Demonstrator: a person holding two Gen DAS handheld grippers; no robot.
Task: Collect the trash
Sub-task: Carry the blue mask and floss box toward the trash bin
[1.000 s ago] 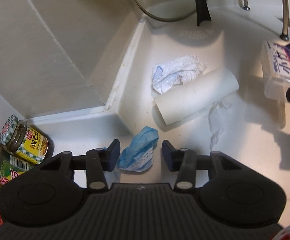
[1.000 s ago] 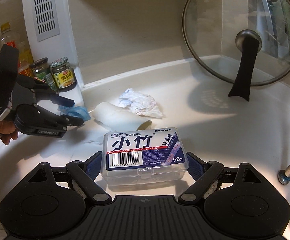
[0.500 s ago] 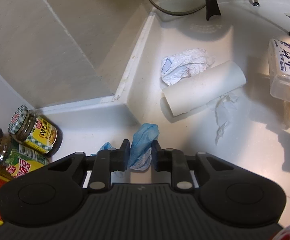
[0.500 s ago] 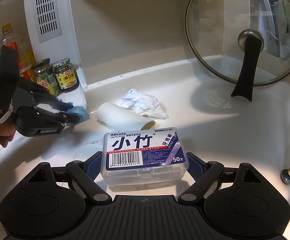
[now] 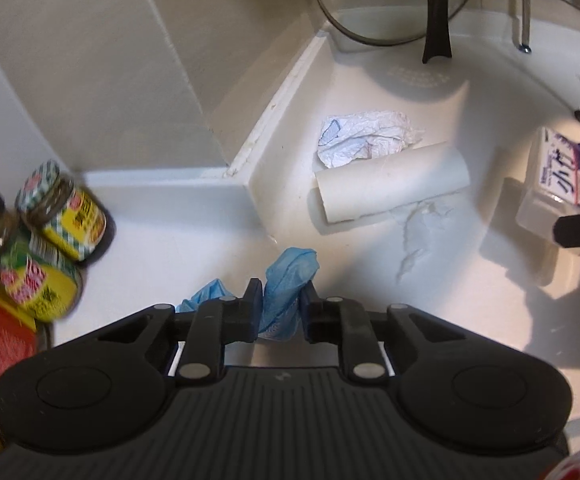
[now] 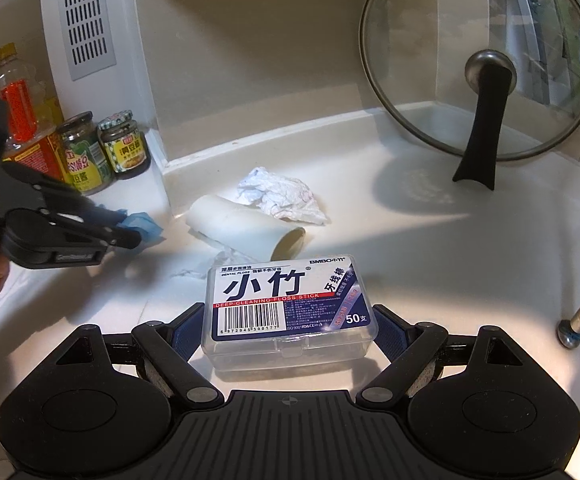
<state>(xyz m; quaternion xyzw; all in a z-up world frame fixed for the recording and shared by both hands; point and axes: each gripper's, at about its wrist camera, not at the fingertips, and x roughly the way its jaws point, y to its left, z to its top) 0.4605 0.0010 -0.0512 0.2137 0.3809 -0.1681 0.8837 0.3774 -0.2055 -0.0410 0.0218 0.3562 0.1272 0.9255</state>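
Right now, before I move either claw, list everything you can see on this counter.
blue wad: 1, blue, pinched in left claw
crumpled paper: 1, white, behind the tube
cardboard tube: 1, white, lying mid-counter
torn tissue scrap: 1, white, in front of the tube
floss box: 1, clear, between the right claw's fingers
jars: 2, green and yellow labels, left ledge
bottles: 2, left rear
glass lid: 1, propped against the wall
left claw: shut on the wad
right claw: around the box

A glass pot lid [image 6: 477, 80] leaned at two o'clock against the wall. Two sauce jars [image 6: 102, 150] and an oil bottle [image 6: 18, 96] stood at nine o'clock on the bench [image 6: 429, 248].
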